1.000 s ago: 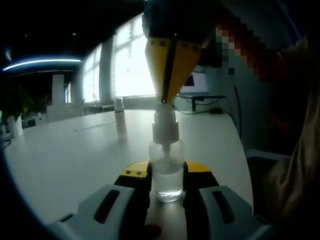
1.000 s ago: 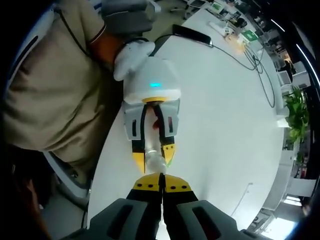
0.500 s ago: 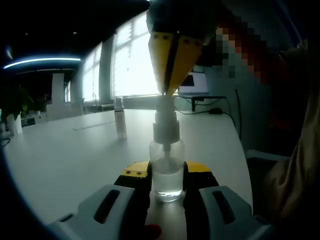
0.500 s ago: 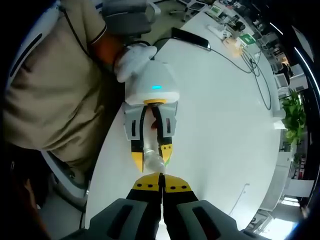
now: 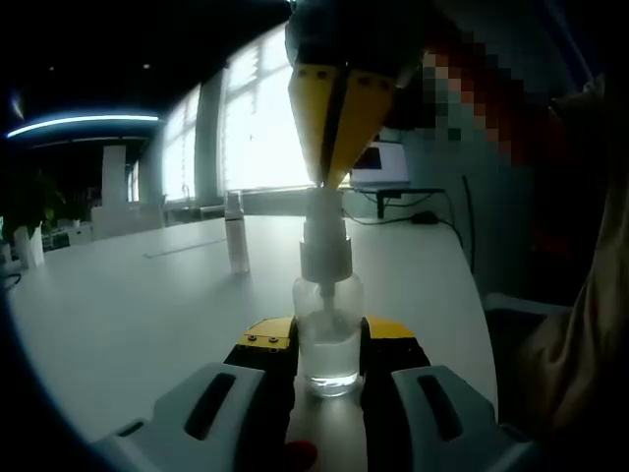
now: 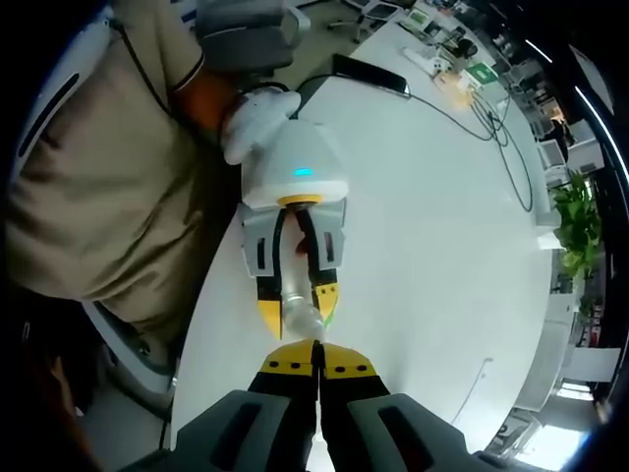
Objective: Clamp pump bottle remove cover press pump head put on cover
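A clear pump bottle with a little liquid stands on the white table; my left gripper is shut on its body. Its white pump head is bare. My right gripper comes down from above, its yellow jaws shut together and their tips touching the top of the pump head. A slim clear cover stands upright on the table farther back to the left. In the right gripper view my right gripper points straight down at the bottle, held in the left gripper.
A person in a beige shirt stands at the table's edge, with a white-gloved hand on the left gripper. Cables and a dark flat device lie at the far end of the table. A plant stands beyond it.
The right gripper's shut tips have risen slightly over the pump head since a second ago. The bottle and the left gripper have not moved.
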